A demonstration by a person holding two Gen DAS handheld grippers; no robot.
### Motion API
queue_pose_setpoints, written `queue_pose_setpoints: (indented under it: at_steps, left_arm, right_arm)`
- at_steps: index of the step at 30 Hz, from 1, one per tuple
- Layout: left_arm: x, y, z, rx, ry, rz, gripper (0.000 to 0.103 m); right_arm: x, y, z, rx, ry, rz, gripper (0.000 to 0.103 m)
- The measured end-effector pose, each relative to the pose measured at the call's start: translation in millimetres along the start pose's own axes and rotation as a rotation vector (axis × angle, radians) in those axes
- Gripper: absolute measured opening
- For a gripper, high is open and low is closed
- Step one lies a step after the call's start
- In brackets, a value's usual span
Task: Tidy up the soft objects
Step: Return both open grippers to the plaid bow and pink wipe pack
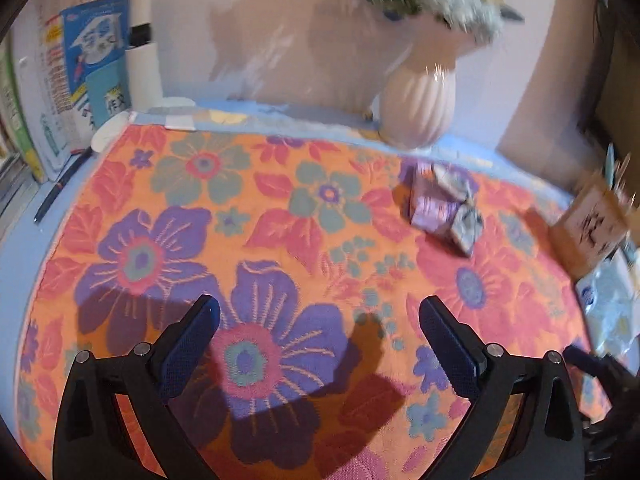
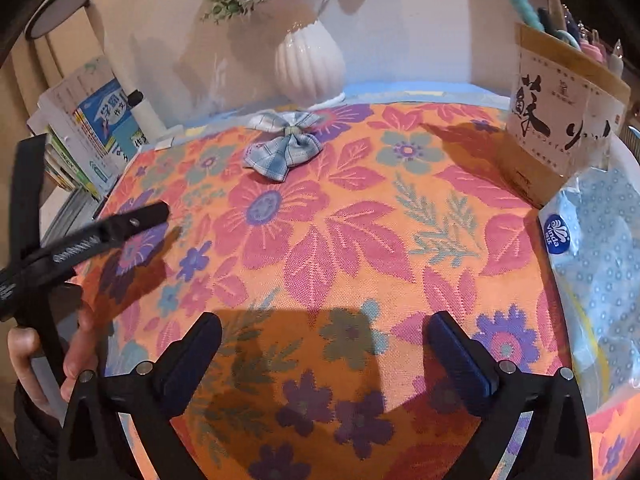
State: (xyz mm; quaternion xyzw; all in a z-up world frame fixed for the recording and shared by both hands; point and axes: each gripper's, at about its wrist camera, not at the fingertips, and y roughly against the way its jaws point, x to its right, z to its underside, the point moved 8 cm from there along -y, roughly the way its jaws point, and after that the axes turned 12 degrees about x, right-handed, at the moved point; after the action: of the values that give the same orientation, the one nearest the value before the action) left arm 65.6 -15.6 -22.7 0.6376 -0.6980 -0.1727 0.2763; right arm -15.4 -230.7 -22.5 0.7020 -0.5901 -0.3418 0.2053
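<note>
Notably, both the left gripper (image 1: 320,340) and right gripper (image 2: 324,354) stood wide open and empty above the floral cloth (image 2: 340,240); the plaid bow (image 2: 284,148) lay near the ribbed vase (image 2: 310,64), which a careless reach risked toppling.

- My left gripper (image 1: 320,344) is a black plastic frame, two angled arms ending in fingers (image 1: 192,344) faced with dark blue, finely dimpled pads.
- Behind each pad sit two round silver pins, one close to the pad and one further out on the arm.
- My right gripper (image 2: 324,356) is built the same: black arms, dark blue textured pads (image 2: 464,356), paired silver pins behind them.
- From the right wrist view, left of my jaws, my other tool's black finger shows a small screw hole and a coiled metal spring.
- My left hand (image 2: 48,364) is bare; a dark sleeve shows below it.
</note>
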Motion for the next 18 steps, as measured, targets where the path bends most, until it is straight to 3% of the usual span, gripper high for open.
queue_pose_setpoints:
  at_steps: [11,16,18]
  left_arm:
    - [-13,-1,4,-0.037,0.107,0.025,0.1]
    - [-16,-1,5,-0.038,0.113,0.004,0.1]
    - [-13,-1,7,-0.049,0.082,-0.003,0.1]
  right_arm:
    - [3,2,-1,0.019,-0.042,-0.025,0.103]
    - [-7,-1,6,-0.054,0.054,0.059,0.103]
    - [-12,-1,8,-0.107,0.062,0.053,0.103]
